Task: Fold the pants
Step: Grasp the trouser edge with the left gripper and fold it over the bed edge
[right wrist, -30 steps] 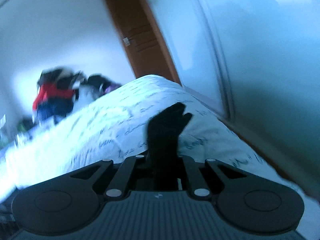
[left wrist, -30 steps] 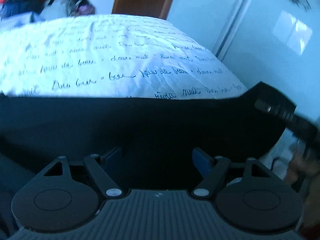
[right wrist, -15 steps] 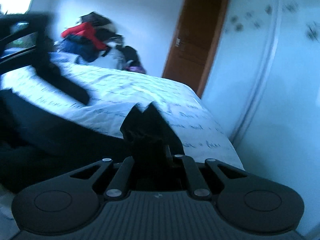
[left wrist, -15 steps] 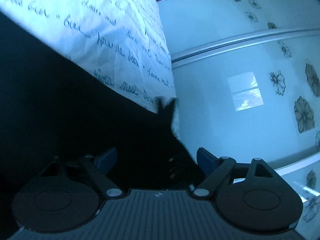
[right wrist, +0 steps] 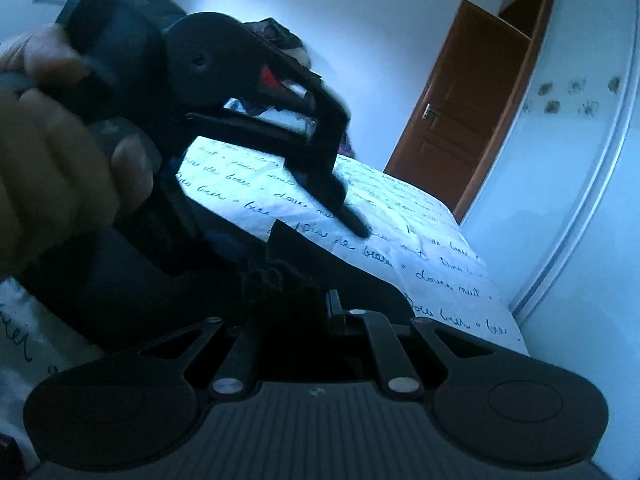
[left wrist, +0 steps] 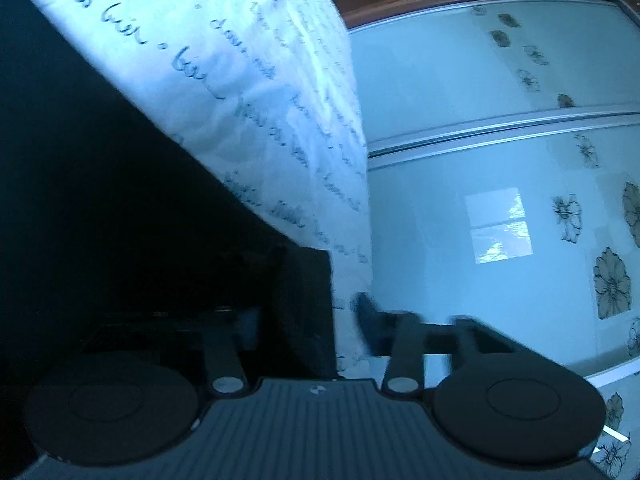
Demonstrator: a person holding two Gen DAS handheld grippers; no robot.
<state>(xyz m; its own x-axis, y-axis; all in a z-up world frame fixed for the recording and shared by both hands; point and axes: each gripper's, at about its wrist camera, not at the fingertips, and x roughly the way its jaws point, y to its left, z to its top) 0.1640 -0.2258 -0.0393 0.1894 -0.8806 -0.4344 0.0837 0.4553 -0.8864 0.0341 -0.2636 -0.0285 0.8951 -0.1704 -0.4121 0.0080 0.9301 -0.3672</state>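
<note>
Hand (right wrist: 52,152) shows only beside right tool (right wrist: 304,316), apparently gripping pants (right wrist: 280,276).

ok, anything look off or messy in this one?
Mostly fine. The black pants are bunched in the shut right gripper, not flat on the bed. A heap of clothes sits at the far wall.

Both views are dim with a cold blue cast. A window reflection (left wrist: 500,226) glares on the glossy wardrobe door (left wrist: 460,80); the black pants (left wrist: 120,200) lose all detail. Fisheye bends edges; the left hand-held gripper (right wrist: 340,200) smears with motion blur
</note>
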